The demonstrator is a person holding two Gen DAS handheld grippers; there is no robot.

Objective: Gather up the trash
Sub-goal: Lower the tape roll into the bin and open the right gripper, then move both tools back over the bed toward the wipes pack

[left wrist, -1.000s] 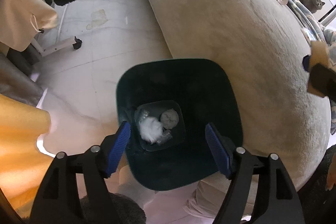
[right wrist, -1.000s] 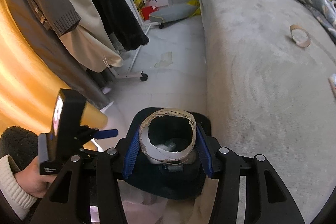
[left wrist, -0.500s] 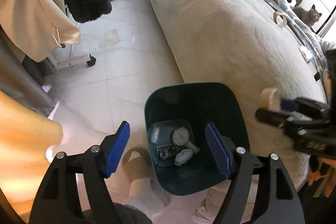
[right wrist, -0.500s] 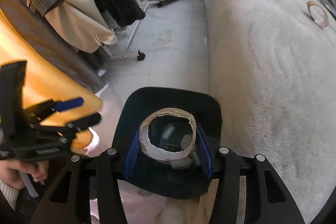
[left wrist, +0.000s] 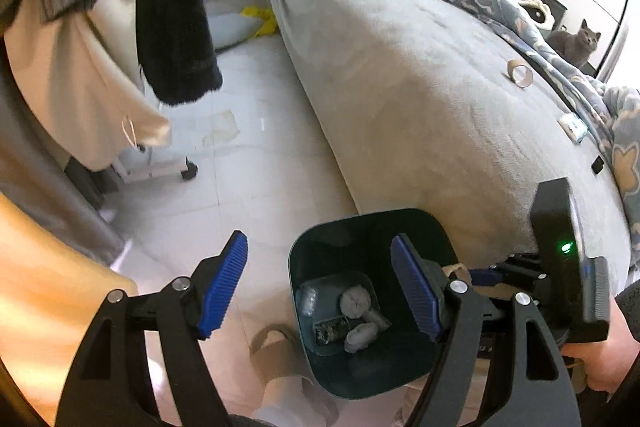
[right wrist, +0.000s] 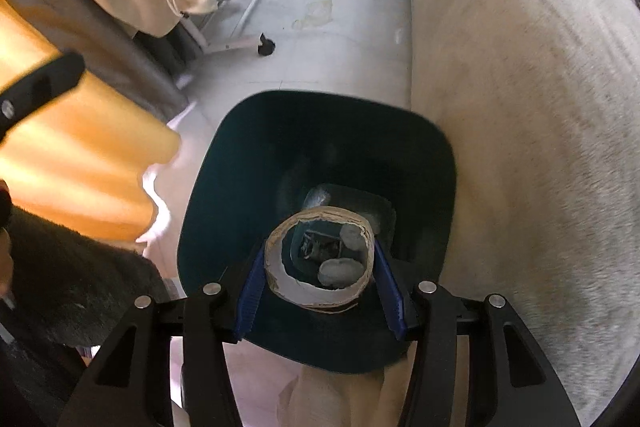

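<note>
Over dark green bin (right wrist: 320, 147) beside bed (right wrist: 520, 107): your right gripper (right wrist: 320, 291) clamps cardboard tape core (right wrist: 320, 267), hanging above bin mouth. Left gripper (left wrist: 320, 287) spread wide, holding nothing. Centre core over opening, then release cleanly; avoid clipping rim.

A: what's in the left wrist shot?

B: left gripper (left wrist: 320, 283) spread wide, holding nothing, above a dark green bin (left wrist: 320, 359) with crumpled trash (left wrist: 354, 303) inside. Bin's on the floor touching the grey bed (left wrist: 420, 99). Cardboard ring (left wrist: 520, 73) up there, grey cat (left wrist: 574, 41) watching lol
</note>
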